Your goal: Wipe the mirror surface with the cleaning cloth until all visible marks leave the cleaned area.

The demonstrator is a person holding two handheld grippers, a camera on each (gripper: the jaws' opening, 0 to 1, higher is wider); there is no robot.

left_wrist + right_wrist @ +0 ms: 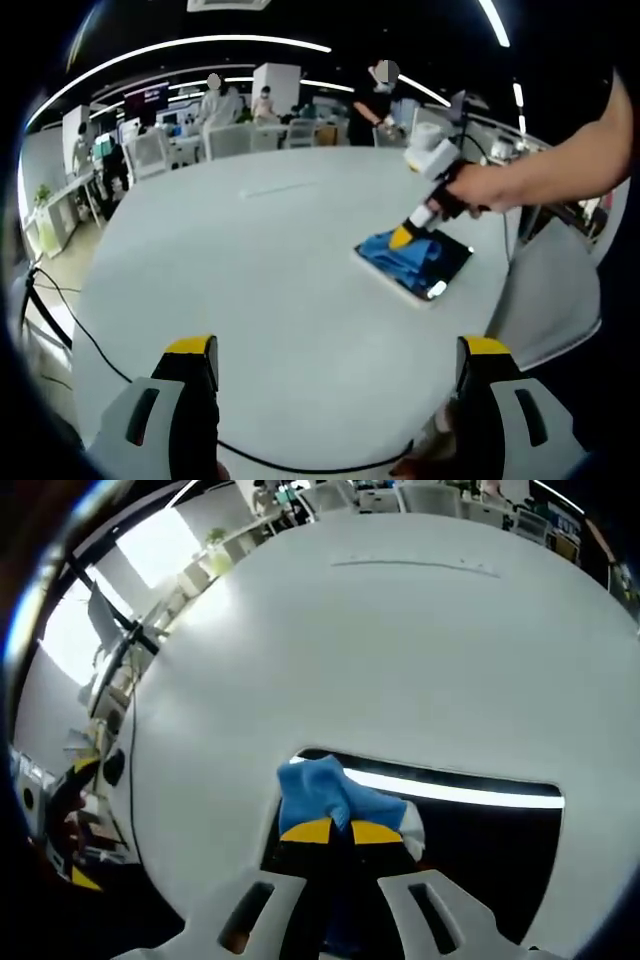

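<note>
- My left gripper (335, 385) sits low over the white table (250, 270). Its two jaws stand wide apart and hold nothing.
- Looking from it, the mirror (440, 270) lies ahead and off to the right, flat on the table. My left gripper is well apart from it.
- My right gripper (403, 237) is the one at the mirror. My hand (480, 188) holds it, tip down on the glass.
- In the right gripper view, my right gripper (331, 831) has its jaws pinched close on the blue cleaning cloth (325, 790). The cloth is bunched up and pressed on the mirror (480, 830).
- The cloth sits at the left end of the mirror. The long side of the mirror runs off to the right from there, with a bright strip of light shining in it.
- So I think my next wipe should go to the right, along the long side. The dark glass on that side looks not wiped yet, but I cannot see any marks from here.
- The right gripper is much nearer, so it should do the wiping.
</note>
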